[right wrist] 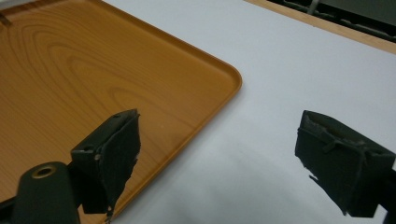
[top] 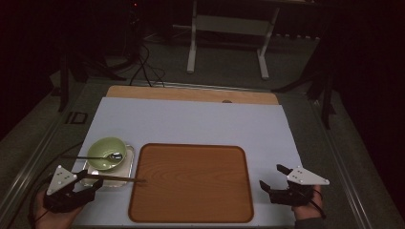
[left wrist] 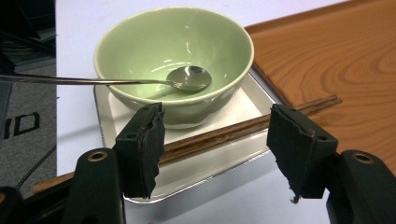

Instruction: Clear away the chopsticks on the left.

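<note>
I hold my left tongs (left wrist: 217, 140) apart astride the brown wooden chopsticks (left wrist: 224, 133), ready to grasp. Next I must close on them squarely. My right tongs (right wrist: 224, 154) wait apart.

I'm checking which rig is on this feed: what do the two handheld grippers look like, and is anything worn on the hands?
Both are black two-jaw grippers. The left gripper and right gripper each carry a grey three-cornered plate with small dark dots on top. The jaw pads are black and ragged at the edges, on arms with brass-coloured rivets. A dark cable trails from each. No sleeve or glove can be made out on either hand.
</note>
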The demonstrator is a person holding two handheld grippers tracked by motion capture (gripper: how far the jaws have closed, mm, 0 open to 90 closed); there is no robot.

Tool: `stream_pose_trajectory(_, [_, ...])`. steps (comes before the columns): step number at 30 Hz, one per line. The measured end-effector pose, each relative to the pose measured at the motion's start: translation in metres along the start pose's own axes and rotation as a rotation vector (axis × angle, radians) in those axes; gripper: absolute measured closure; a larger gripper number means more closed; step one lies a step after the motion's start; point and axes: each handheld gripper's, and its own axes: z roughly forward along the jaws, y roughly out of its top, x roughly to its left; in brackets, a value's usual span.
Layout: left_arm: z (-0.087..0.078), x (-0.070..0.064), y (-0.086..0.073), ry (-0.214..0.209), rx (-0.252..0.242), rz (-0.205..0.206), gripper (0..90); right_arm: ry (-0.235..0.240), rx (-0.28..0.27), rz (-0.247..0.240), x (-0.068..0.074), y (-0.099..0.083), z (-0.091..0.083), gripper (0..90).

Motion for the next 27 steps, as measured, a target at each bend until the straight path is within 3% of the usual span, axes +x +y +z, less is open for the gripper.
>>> stream_pose_trajectory(19, [0.012, -0.004, -0.001, -0.012, 0.059, 0.078, 32.8, 0.006, -0.004, 0.006, -0.001, 0.0, -0.001, 14.0])
stream_pose_trajectory(27, [0.02, 0.002, -0.005, -0.028, 0.104, 0.095, 33.1, 0.007, -0.007, 0.004, 0.0, 0.001, 0.0, 14.1])
